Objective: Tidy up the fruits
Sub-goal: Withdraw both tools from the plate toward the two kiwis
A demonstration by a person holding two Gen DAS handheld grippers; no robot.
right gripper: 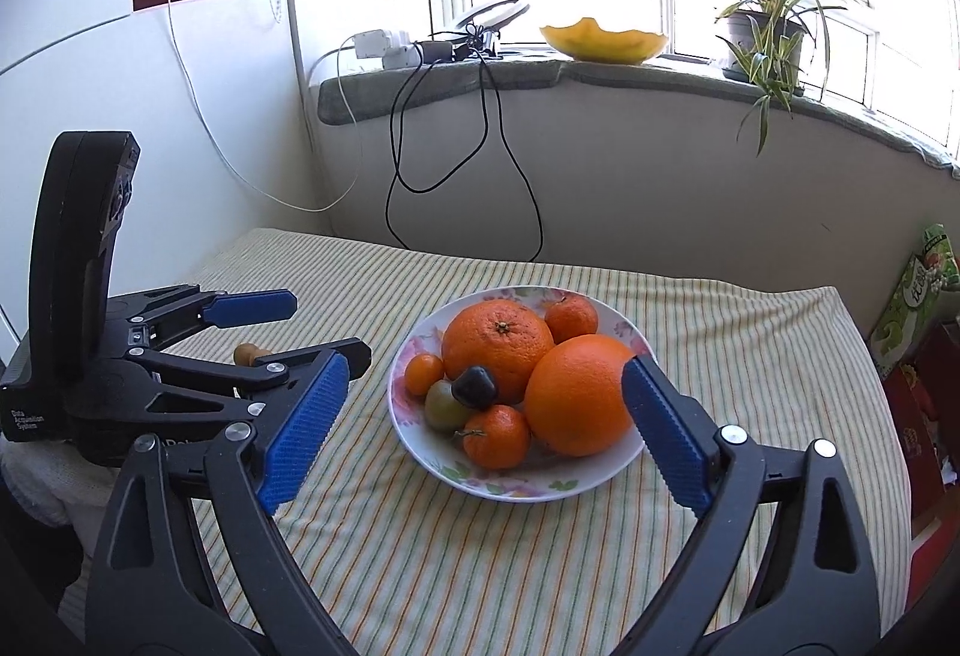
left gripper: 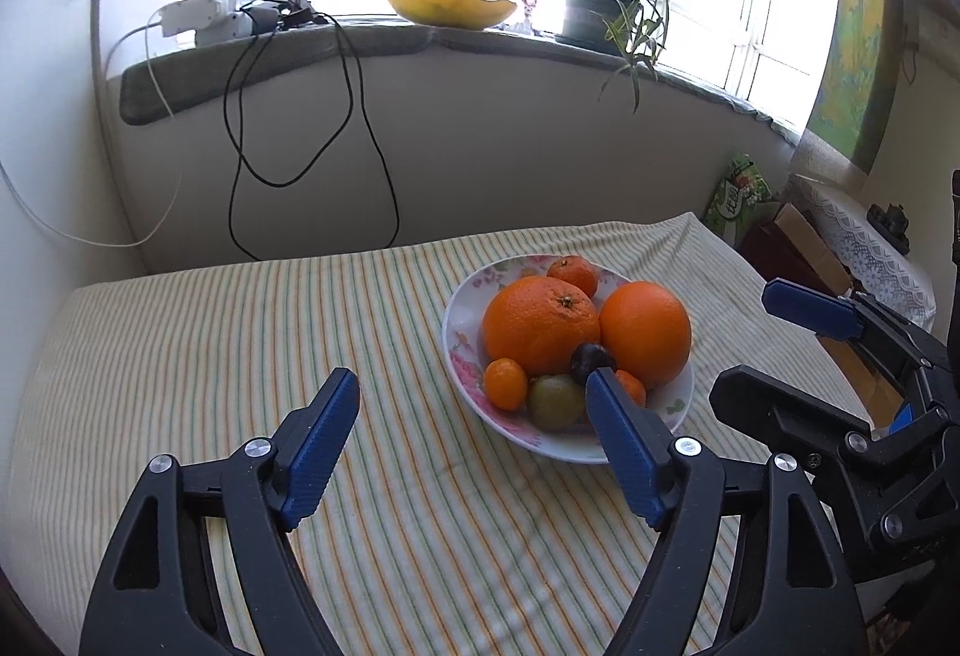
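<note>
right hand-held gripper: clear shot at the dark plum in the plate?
Probably yes. The right hand-held gripper is open and empty, and the plum sits exposed on top of the pile in the plate; neighbouring oranges crowd it, so finger room looks tight.

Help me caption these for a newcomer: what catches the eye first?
The floral plate heaped with fruit, mid-table on the striped cloth: two big oranges dominate. Both blue-padded tongs, left tongs and right tongs, stand open and empty before it. Behind, a yellow bowl sits on the bright windowsill.
</note>
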